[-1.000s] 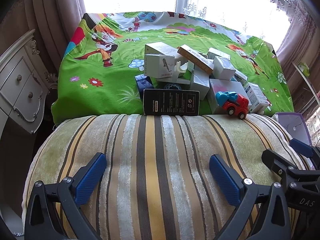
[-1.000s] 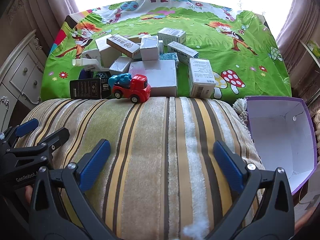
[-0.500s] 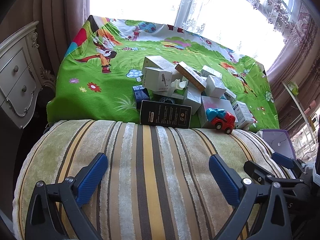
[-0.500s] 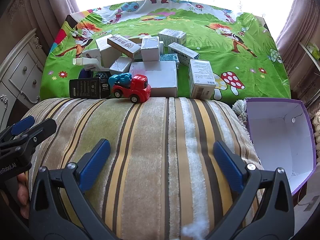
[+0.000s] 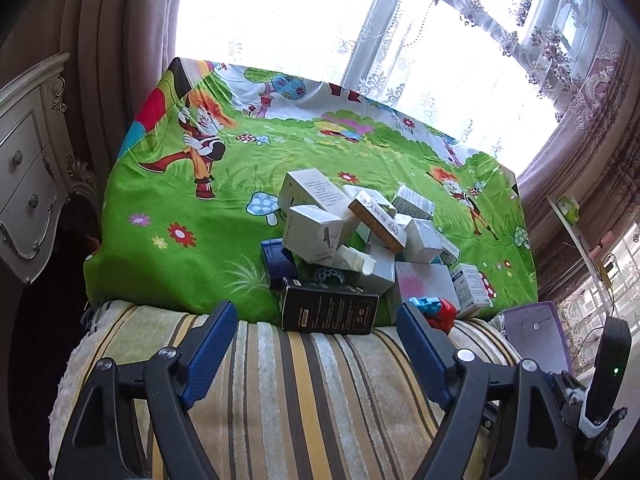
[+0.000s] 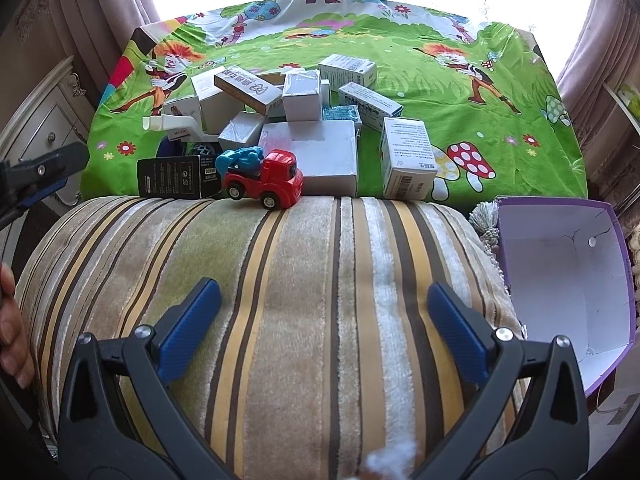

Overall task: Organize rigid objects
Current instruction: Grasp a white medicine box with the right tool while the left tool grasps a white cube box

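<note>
A heap of small cardboard boxes (image 6: 308, 120) lies on a green cartoon sheet (image 6: 460, 92). A black box (image 5: 328, 311) leans at the heap's near edge; it also shows in the right wrist view (image 6: 176, 178). A red and blue toy truck (image 6: 262, 178) stands beside it, partly hidden by a finger in the left wrist view (image 5: 434, 310). My left gripper (image 5: 316, 348) is open and empty, just short of the black box. My right gripper (image 6: 324, 328) is open and empty over the striped cushion (image 6: 304, 280).
An empty purple box (image 6: 568, 276) with a white inside stands at the right beside the cushion. A white chest of drawers (image 5: 28, 184) stands at the left. Curtains and a bright window lie behind the bed.
My left gripper has risen and moved forward towards the black box, tilting up so the window shows. My right gripper has barely moved.
</note>
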The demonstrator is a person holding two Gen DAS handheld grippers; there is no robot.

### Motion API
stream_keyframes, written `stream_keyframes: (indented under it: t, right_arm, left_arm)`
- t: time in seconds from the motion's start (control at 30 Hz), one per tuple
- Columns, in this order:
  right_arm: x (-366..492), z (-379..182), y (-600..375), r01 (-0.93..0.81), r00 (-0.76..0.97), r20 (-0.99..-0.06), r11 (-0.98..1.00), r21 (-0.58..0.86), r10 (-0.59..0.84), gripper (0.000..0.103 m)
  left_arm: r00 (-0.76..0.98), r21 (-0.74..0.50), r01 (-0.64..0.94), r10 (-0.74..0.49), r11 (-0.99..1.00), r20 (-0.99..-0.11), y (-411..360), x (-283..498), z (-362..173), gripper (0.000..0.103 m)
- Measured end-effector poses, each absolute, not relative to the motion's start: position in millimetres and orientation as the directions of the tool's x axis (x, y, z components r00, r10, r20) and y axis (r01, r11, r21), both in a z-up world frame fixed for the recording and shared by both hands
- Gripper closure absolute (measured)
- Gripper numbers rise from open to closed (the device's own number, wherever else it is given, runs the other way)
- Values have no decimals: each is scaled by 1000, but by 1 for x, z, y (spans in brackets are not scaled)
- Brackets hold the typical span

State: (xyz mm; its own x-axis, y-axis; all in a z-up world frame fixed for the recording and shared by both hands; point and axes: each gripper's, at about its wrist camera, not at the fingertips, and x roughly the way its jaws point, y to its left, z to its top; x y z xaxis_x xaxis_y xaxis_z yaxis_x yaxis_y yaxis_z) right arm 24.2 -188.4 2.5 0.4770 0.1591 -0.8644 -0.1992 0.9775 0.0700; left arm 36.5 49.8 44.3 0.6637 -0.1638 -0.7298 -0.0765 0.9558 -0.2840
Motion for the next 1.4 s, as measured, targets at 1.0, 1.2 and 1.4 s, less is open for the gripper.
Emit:
stream_keyframes:
  t: [1.0,1.2,1.4]
  right_arm:
    - [124,8,-247,-135,451,-864,974,183,225,0]
    - [152,-14,-244,-127,385,-903,980,153,191,10]
    - [165,-33,-242,-114,313,-931,980,161,189,39]
  left_arm:
    - [501,-263,155,-305,952,-810,59,171,4,29]
    - [475,-284,161,-326,945,-817,59,177,-9,47]
    - [475,-298,165,-341,940,-811,58,175,-10,53]
